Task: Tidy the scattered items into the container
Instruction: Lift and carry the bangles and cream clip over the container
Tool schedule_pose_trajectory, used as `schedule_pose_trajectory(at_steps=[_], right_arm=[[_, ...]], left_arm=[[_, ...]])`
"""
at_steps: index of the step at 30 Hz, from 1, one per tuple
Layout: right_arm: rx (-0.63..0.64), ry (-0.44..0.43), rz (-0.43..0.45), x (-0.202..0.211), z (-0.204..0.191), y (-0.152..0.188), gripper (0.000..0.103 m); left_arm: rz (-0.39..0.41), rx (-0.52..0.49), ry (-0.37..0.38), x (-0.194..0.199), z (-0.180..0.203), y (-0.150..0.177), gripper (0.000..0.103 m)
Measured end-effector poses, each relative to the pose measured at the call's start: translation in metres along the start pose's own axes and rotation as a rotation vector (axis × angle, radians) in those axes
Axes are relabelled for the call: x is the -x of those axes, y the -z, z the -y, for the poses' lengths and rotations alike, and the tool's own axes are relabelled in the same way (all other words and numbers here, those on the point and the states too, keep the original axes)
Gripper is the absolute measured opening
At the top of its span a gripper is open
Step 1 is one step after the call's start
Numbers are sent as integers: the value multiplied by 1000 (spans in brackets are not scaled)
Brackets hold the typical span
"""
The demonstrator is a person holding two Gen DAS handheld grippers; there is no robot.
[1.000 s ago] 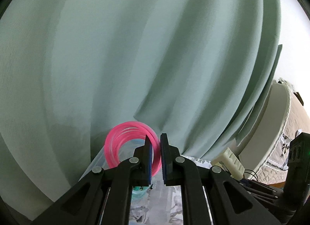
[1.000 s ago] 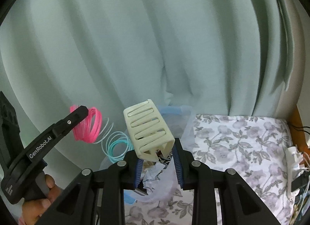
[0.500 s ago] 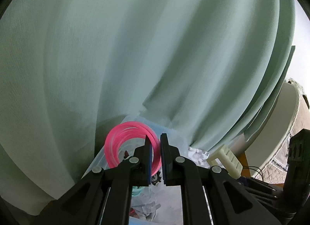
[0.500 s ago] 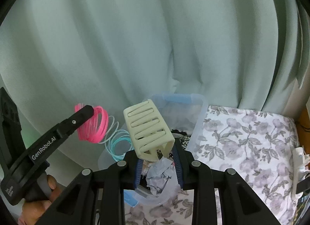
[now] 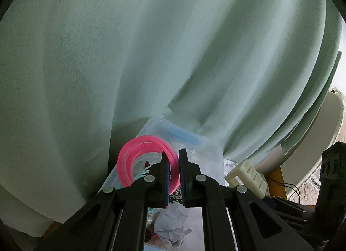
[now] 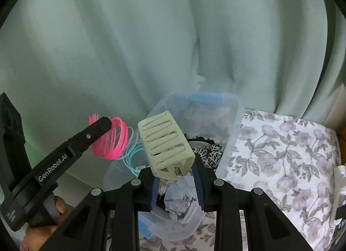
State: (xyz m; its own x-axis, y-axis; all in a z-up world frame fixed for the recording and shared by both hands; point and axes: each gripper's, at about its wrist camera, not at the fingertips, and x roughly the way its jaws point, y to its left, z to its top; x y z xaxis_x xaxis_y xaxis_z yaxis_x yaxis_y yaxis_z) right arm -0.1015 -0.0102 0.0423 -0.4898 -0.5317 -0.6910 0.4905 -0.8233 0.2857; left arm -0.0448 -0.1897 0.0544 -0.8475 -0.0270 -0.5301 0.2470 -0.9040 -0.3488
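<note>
**Two grippers hold things above the clear box**

The left gripper (image 5: 174, 160) is pinching a pink coil (image 5: 134, 155) of thin plastic string. Its two black fingers are pressed close together on the right side of the coil. The coil hangs in the air over the left edge of the clear box (image 6: 232, 138). From the right camera, the left gripper (image 6: 106, 122) reaches in from the left, and the pink coil (image 6: 117, 140) sticks out past its tip.

The right gripper (image 6: 176, 177) is pinching a cream slotted holder (image 6: 165, 140). The holder is tilted, with its long slots facing up. It sits between the blue pads, right above the box. In the left camera the same cream slotted holder (image 5: 246, 175) shows off to the right.

The clear box has blue handles on its ends. Inside it lie a crumpled paper ball (image 6: 181, 199), a teal coil (image 6: 135, 155) of string and a black and white spotted cloth (image 6: 207, 153). The teal coil looks like it leans on the left wall of the box, but the view there is a bit blurry.

The box sits on a flowered cloth (image 6: 281, 160). A pale green curtain (image 6: 173, 34) hangs behind everything.
</note>
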Motion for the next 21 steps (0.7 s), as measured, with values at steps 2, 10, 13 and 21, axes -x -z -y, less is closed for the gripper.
schedule_pose_trajectory(at_steps=[2,10,13,21], right_arm=[[-1,0,-11,-6,1,-1,31],[0,-2,-49,-31,4,-5,31],[-5,-1,-62,-39,6,-6,31],[-18,2,-91,-58,12,-10,31]], left_arm=[[-1,5,-1,-3,-2,-1,8],[-30,13,-4,-13,-11,-4,8],[-49,16,-8,-20,-13,-3,8],[-102,8,-23,-34,-15,-2,8]])
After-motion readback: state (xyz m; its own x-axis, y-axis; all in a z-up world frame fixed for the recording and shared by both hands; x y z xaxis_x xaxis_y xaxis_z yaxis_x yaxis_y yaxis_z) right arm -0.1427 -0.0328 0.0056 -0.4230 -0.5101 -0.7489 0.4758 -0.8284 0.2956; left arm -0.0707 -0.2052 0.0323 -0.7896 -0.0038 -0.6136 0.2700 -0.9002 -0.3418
